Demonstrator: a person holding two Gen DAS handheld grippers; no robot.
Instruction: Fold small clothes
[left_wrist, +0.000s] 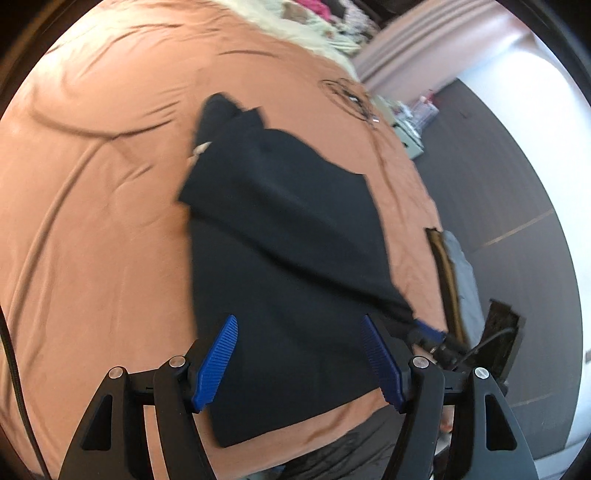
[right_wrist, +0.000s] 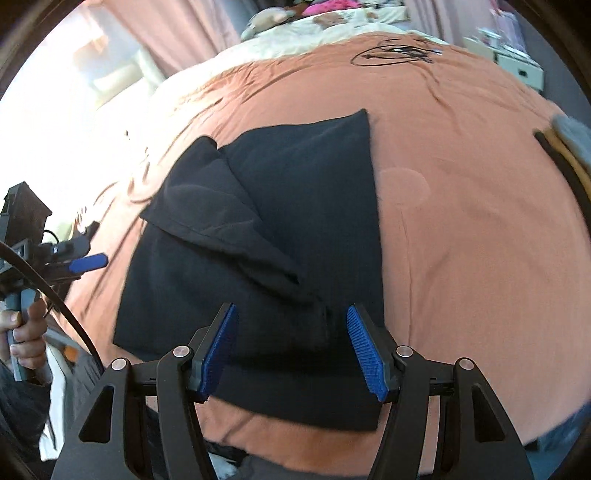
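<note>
Ahead of both sets of jaws, a black garment (right_wrist: 258, 236) lies partly folded on my orange bedspread (right_wrist: 461, 221). My left gripper (left_wrist: 299, 358) and right gripper (right_wrist: 291, 350) gape wide, holding nothing. I should pinch matching corners evenly.

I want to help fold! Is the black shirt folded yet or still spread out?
Partly folded. One flap of the black garment already lies across its flat body on the orange bedcover, making a diagonal edge.

Both wrist views angled down, close over bed; share black garment (left_wrist: 288, 258).
</note>
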